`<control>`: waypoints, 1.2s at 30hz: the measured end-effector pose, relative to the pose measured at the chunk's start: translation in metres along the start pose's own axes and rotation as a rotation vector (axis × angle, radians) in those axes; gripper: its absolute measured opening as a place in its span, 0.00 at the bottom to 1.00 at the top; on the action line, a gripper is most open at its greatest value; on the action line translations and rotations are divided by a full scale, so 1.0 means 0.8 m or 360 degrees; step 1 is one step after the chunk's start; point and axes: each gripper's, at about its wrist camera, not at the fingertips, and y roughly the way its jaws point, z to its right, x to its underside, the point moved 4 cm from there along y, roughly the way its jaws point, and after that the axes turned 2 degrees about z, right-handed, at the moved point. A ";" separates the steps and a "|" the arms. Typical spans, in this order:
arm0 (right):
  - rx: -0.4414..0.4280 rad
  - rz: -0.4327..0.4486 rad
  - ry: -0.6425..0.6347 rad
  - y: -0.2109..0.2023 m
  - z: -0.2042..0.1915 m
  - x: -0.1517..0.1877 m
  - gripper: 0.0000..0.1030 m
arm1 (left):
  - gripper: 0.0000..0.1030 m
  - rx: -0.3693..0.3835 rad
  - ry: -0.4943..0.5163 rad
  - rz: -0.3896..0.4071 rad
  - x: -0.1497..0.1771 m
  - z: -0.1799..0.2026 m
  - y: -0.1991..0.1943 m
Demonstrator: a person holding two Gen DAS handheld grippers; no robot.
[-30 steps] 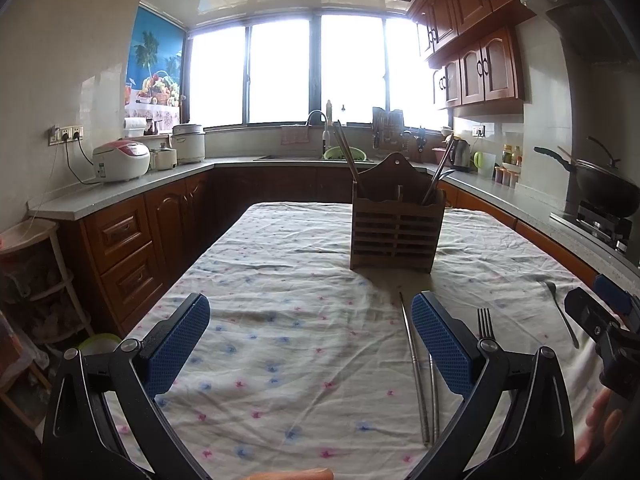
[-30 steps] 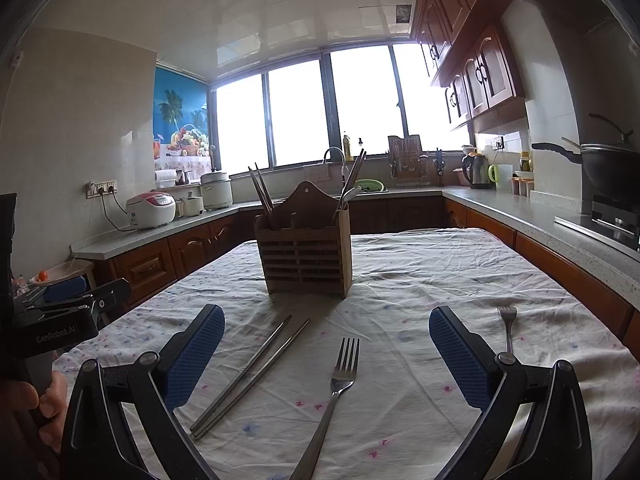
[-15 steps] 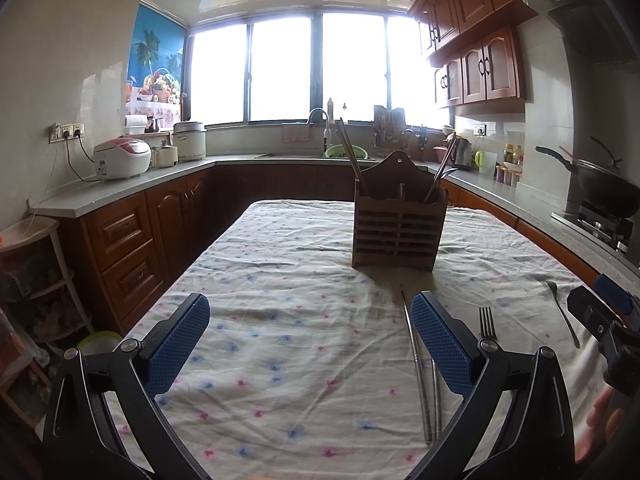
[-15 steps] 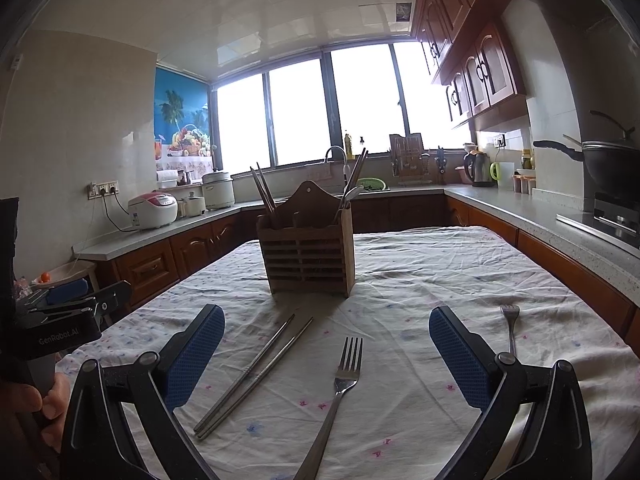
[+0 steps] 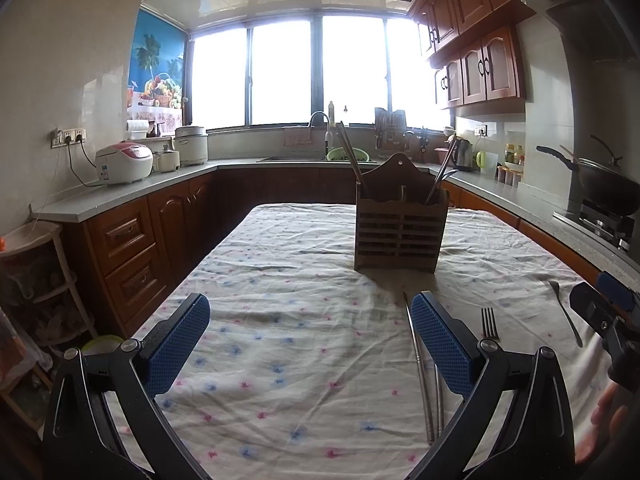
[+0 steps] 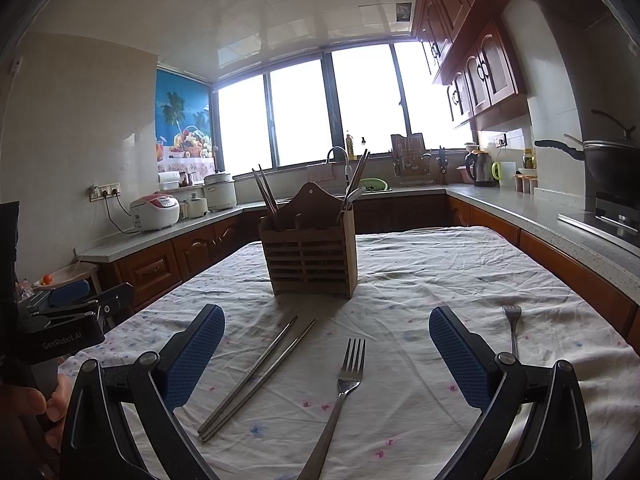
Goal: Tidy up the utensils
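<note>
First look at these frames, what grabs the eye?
The wooden utensil holder standing mid-table on the floral tablecloth, chopsticks already poking out of it. In front of it lie a pair of metal chopsticks and a fork, with a second fork off to the right.

one wooden utensil holder (image 6: 310,258) stands on the worktop (image 6: 460,280). two forks lie on the cloth: the nearer fork (image 6: 340,394) and the far fork (image 6: 513,328). two metal chopsticks (image 6: 256,372) lie side by side. more chopsticks and utensil handles stick up out of the holder; their number cannot be told. two sets of tongs show, left tongs (image 5: 310,344) and right tongs (image 6: 326,354).
</note>
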 end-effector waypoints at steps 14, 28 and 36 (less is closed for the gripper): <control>-0.0004 0.0005 0.0005 -0.002 -0.002 -0.001 1.00 | 1.00 0.0006 0.0006 0.0003 0.000 0.002 -0.002; -0.0009 0.0010 0.0007 -0.004 -0.007 -0.003 1.00 | 1.00 0.0015 0.0009 0.0008 0.000 0.003 -0.003; -0.0013 0.0020 0.0011 -0.006 -0.009 -0.007 1.00 | 1.00 0.0018 0.0007 0.0009 -0.001 0.005 -0.004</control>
